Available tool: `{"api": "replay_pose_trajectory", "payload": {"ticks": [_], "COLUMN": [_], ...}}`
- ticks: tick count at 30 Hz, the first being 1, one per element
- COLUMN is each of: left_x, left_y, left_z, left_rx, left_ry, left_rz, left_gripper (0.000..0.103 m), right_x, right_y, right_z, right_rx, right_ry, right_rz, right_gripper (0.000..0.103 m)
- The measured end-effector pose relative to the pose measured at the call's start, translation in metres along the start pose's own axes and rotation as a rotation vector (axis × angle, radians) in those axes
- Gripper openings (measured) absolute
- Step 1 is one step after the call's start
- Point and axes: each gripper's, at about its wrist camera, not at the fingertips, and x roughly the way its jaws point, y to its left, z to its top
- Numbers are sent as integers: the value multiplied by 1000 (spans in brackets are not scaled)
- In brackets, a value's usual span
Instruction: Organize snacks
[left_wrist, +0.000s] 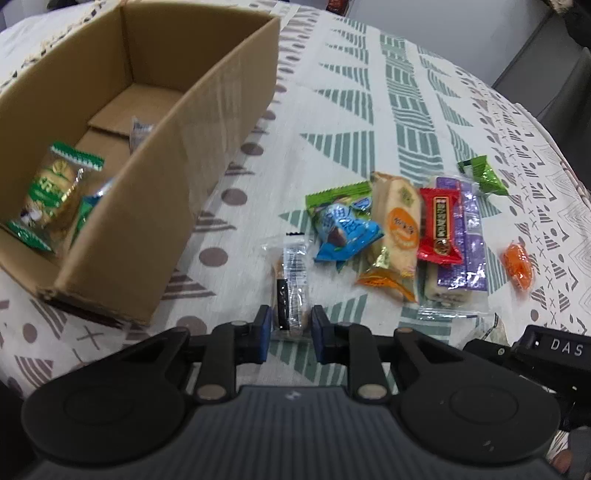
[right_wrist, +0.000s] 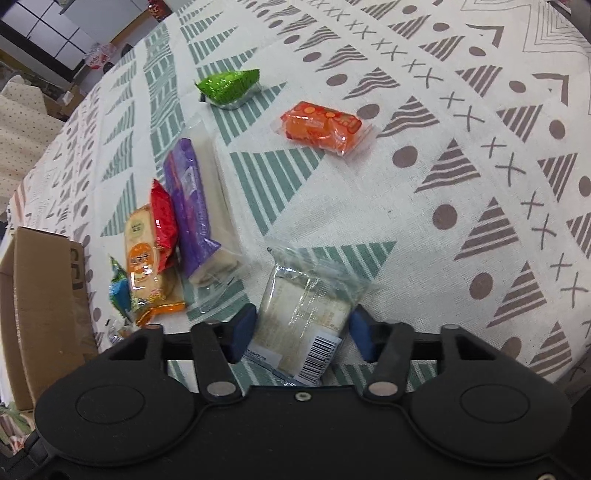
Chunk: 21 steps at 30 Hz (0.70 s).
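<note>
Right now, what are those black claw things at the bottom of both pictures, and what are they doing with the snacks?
Those are two grabbing tools, each with two fingers. A person holds one in each hand, and a small camera on each tool looks along its fingers, so each picture comes from one tool.

The left gripper has a clear-wrapped snack between its fingers. The right gripper has a clear cake packet between its fingers. I cannot tell whether either one is squeezing yet.

Both snacks lie on a patterned tablecloth. More snacks lie there: a red packet, a purple packet, an orange candy and a green packet. The cardboard box already has some snacks inside.
</note>
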Motion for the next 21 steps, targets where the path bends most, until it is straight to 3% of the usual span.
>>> {"api": "replay_pose_trajectory", "payload": {"ticks": [4, 21], "left_x": [-16, -64], "left_y": [-6, 0], "left_z": [2, 3], "left_rx": [35, 20], "left_ry": [-44, -115], "left_rz": [-28, -103], "left_gripper": [19, 11], "right_x": [-10, -54], "right_y": [0, 29], "right_z": [0, -13], "right_rx": [-1, -56], "right_ry": [-18, -110], "right_rz": [16, 118], "right_gripper": [48, 47]}}
